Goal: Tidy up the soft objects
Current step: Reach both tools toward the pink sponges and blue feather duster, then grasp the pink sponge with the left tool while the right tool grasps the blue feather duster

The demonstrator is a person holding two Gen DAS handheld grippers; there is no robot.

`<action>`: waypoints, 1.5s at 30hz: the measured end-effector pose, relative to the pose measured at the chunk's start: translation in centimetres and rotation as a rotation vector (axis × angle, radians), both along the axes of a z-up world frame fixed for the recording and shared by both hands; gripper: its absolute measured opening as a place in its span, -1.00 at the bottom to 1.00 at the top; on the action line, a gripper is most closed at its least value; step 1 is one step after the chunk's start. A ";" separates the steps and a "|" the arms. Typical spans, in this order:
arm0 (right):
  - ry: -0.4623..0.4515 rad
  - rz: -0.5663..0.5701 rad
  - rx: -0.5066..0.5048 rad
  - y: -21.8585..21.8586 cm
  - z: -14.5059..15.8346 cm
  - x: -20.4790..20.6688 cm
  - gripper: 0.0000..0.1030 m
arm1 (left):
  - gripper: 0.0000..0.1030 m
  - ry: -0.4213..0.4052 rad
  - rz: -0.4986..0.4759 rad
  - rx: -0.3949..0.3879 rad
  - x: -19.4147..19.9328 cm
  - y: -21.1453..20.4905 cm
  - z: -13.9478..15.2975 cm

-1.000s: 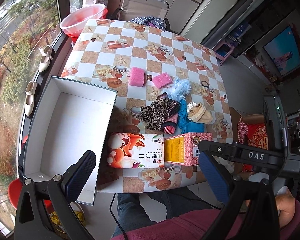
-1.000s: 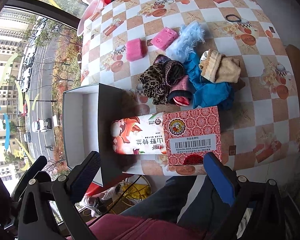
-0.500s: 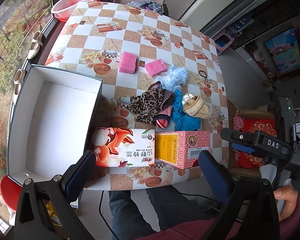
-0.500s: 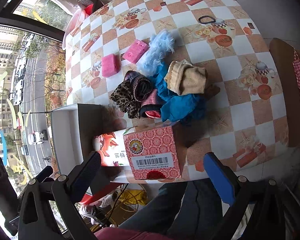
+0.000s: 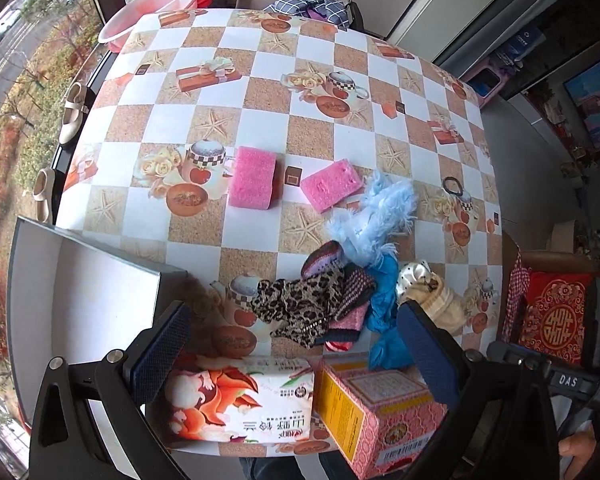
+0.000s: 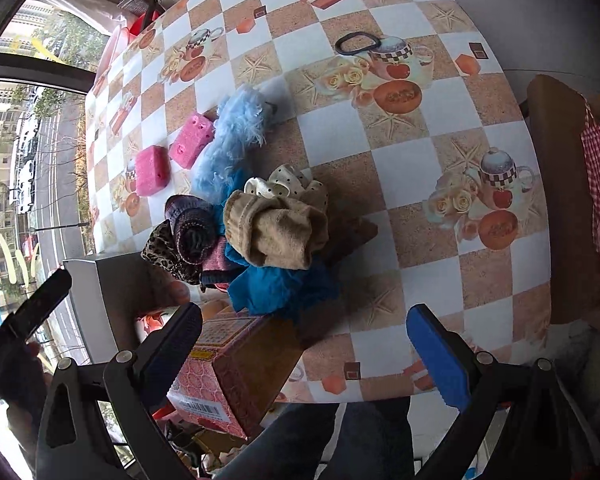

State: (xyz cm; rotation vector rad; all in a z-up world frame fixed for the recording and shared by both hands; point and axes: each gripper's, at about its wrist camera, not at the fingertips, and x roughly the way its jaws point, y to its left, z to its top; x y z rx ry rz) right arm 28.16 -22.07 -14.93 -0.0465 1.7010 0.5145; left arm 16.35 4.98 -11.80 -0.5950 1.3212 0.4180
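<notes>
A pile of soft things lies mid-table: a leopard-print cloth [image 5: 300, 304], a fluffy light-blue piece [image 5: 376, 216], a blue cloth [image 6: 284, 284] and a beige rolled cloth [image 6: 276, 228]. Two pink sponges [image 5: 252, 178] [image 5: 330, 184] lie just beyond. An open grey box [image 5: 80, 300] with a white inside stands at the left edge. My left gripper [image 5: 296, 356] is open and empty above the table's near edge. My right gripper [image 6: 304, 352] is open and empty, just short of the pile.
A tissue pack [image 5: 240, 400] and a pink carton [image 5: 380, 404] lie at the near edge. A black hair tie [image 6: 358, 44] lies at the far right. A pink basin [image 5: 152, 12] sits past the far corner. A chair with a red cushion [image 5: 552, 316] stands right.
Both grippers have moved forward and lower toward the table. The pile looks larger in both views. Nothing on the table has moved.
</notes>
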 end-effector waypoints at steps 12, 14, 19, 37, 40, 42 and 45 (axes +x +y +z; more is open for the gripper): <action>-0.041 0.167 0.025 6.7 -3.8 4.4 1.00 | 0.99 0.152 0.009 0.140 7.2 4.7 -9.1; -0.039 0.174 0.033 8.6 -4.6 5.2 1.00 | 0.99 0.159 0.016 0.141 7.6 5.3 -10.3; -0.001 0.200 0.028 13.2 -7.6 6.1 1.00 | 0.99 0.189 0.022 0.148 8.2 6.4 -12.7; -0.106 0.345 -0.062 18.7 -11.9 4.8 0.43 | 0.67 0.200 0.031 0.073 9.5 8.1 -16.0; -0.103 0.368 -0.033 18.9 -11.6 4.0 -0.08 | -0.05 0.163 -0.004 0.102 10.0 7.6 -14.9; -0.100 0.347 -0.013 18.5 -11.3 4.1 -0.21 | -0.06 0.171 -0.007 0.093 10.6 7.3 -14.4; -0.102 0.331 0.041 17.6 -10.0 3.9 -0.33 | -0.06 0.140 -0.010 0.132 10.4 6.9 -13.0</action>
